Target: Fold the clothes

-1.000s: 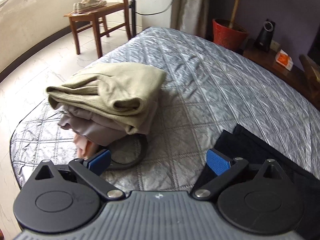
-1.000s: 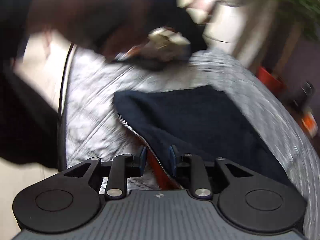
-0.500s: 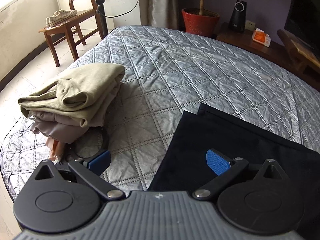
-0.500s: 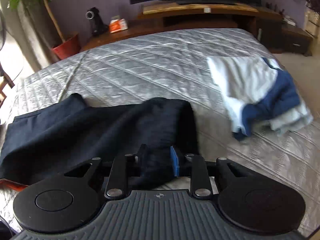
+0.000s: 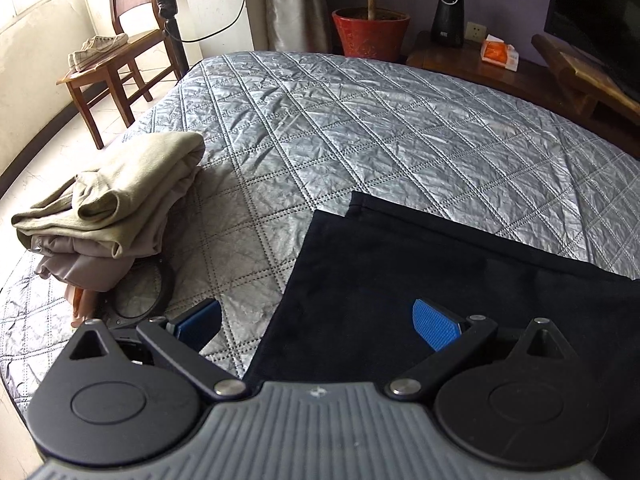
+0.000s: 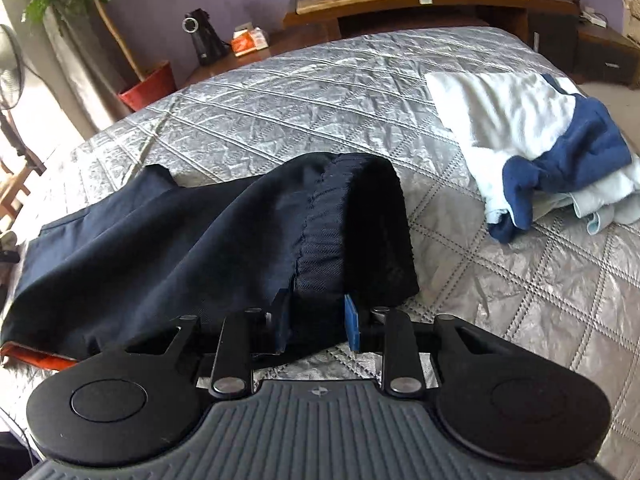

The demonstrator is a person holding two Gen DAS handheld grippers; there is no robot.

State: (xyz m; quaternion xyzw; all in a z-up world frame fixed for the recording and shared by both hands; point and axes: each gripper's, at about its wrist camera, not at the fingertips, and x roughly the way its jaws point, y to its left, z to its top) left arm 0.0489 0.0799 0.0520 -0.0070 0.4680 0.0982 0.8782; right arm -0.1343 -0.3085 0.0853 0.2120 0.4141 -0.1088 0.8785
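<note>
A dark navy garment (image 6: 192,248) lies spread across the quilted silver bedspread (image 6: 320,120). Its ribbed waistband end is bunched up and raised, and my right gripper (image 6: 316,322) is shut on that bunch. In the left wrist view the same dark garment (image 5: 420,280) shows a flat squared corner on the bedspread (image 5: 360,140). My left gripper (image 5: 320,320) hovers over that corner's left edge, open wide, with nothing pinched between its blue pads (image 5: 434,324).
A folded stack of olive and beige clothes (image 5: 116,208) sits at the bed's left edge beside a dark ring-shaped object (image 5: 140,300). A white and blue pile of clothes (image 6: 540,140) lies at the right. A wooden chair (image 5: 116,64), red plant pot (image 5: 370,32) and low wooden furniture (image 6: 420,4) surround the bed.
My right gripper swung around from the bed's left side towards the TV side, still holding the dark garment. The left gripper shifted right, over the dark garment's corner.
</note>
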